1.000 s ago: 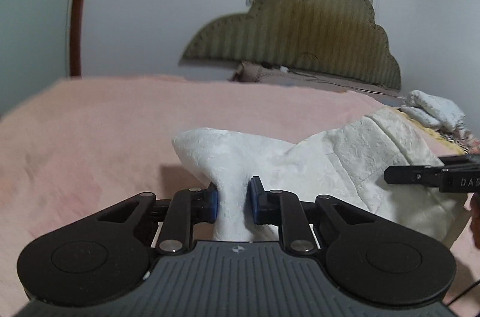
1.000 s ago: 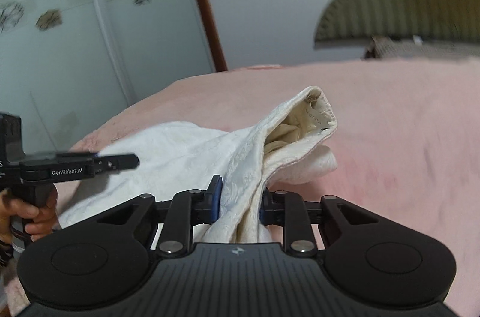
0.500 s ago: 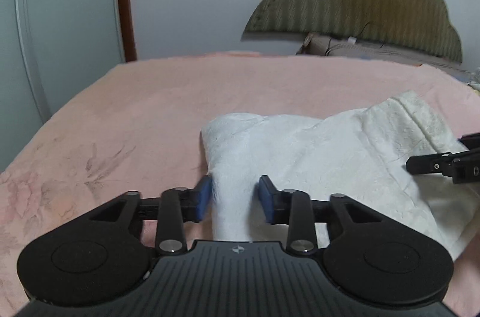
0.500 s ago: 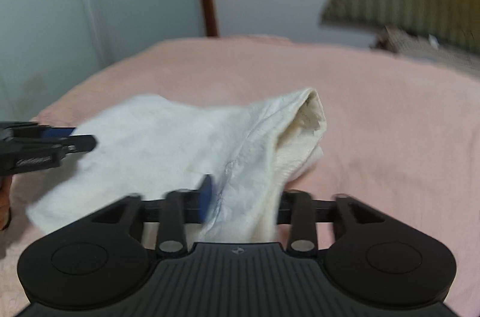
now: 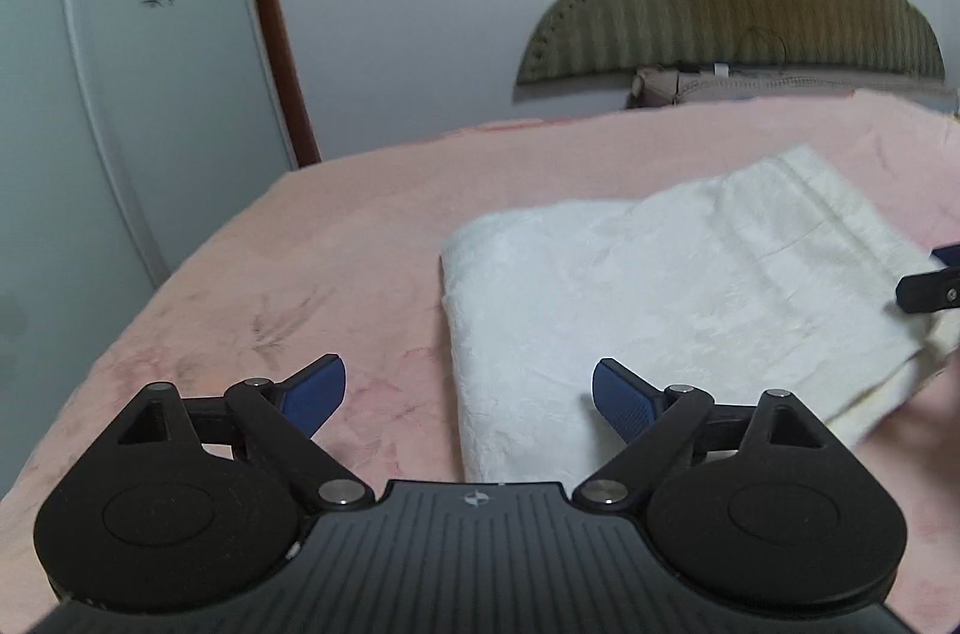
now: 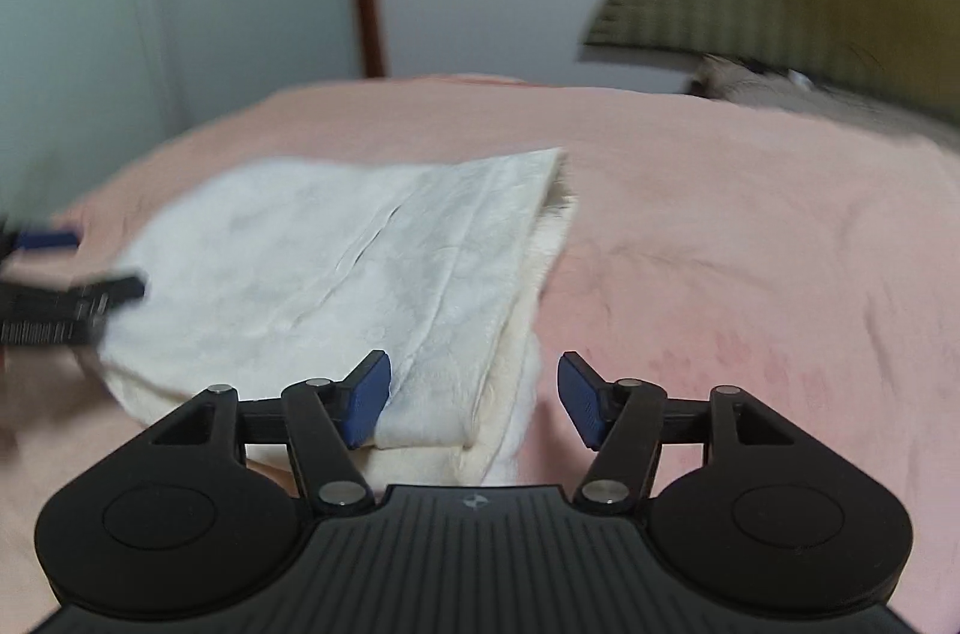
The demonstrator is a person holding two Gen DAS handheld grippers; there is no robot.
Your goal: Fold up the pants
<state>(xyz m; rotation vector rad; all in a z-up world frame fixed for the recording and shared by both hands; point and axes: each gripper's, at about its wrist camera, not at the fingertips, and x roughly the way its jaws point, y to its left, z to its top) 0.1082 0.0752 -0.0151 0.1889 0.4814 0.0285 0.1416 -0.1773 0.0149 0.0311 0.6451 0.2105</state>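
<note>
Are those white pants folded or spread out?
Folded: the white pants lie on the pink bedspread, layers stacked at the edge.

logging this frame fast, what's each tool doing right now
Left tool: open, holding nothing, over the near edge of the folded white pants.
Right tool: open, holding nothing, pants' corner lies between its fingers.

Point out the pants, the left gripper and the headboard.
pants (image 5: 660, 286): left wrist view, middle of the folded top layer.
left gripper (image 5: 468, 394): left wrist view, midway between its open fingertips.
headboard (image 5: 738, 4): left wrist view, middle of its ribbed panel.
</note>
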